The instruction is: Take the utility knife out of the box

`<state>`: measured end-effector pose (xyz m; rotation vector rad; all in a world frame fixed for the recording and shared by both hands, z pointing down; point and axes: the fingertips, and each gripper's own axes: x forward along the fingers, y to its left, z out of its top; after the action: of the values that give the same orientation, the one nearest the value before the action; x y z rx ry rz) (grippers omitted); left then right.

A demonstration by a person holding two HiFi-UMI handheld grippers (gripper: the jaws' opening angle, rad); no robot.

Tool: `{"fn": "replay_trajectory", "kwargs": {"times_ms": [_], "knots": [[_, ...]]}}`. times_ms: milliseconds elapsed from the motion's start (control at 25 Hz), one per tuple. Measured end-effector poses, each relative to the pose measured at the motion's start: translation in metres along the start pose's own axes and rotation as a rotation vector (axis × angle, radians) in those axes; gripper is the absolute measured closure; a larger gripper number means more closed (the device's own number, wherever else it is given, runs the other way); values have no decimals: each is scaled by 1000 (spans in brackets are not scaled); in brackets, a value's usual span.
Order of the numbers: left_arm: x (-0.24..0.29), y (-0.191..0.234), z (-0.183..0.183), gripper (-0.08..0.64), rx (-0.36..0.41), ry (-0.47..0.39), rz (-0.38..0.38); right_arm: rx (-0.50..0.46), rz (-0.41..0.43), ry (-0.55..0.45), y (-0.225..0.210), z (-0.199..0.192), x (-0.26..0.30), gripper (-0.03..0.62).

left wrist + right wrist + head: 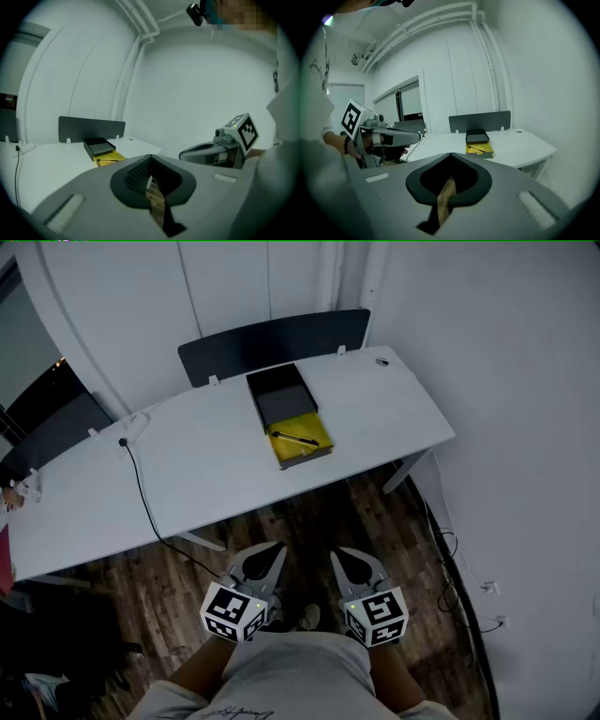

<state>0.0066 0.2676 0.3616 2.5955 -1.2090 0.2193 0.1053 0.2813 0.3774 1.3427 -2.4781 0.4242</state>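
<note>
On the white table [206, 465] lies an open box [302, 448] with a yellow inside; its black lid [281, 395] lies right behind it. A black utility knife [295, 439] rests on the yellow lining, also visible as a knife [476, 149] in the right gripper view and a knife [108, 161] in the left one. Both grippers hang low by the person's waist over the wooden floor, well short of the table. My left gripper [269, 556] and right gripper [350, 561] are shut, with nothing between the jaws.
A dark divider panel [277, 338] stands along the table's far edge. A black cable [141, 488] runs across the table and down to the floor. A white wall [525, 427] closes the right side, with cords [450, 563] on the floor beside it.
</note>
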Motion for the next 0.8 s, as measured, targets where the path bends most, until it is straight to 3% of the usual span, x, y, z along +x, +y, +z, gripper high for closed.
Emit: {"fn": "replay_trajectory", "kwargs": {"times_ms": [800], "knots": [[-12, 34, 5, 560, -9, -7, -43, 19, -9, -9, 29, 15, 35, 577]]}}
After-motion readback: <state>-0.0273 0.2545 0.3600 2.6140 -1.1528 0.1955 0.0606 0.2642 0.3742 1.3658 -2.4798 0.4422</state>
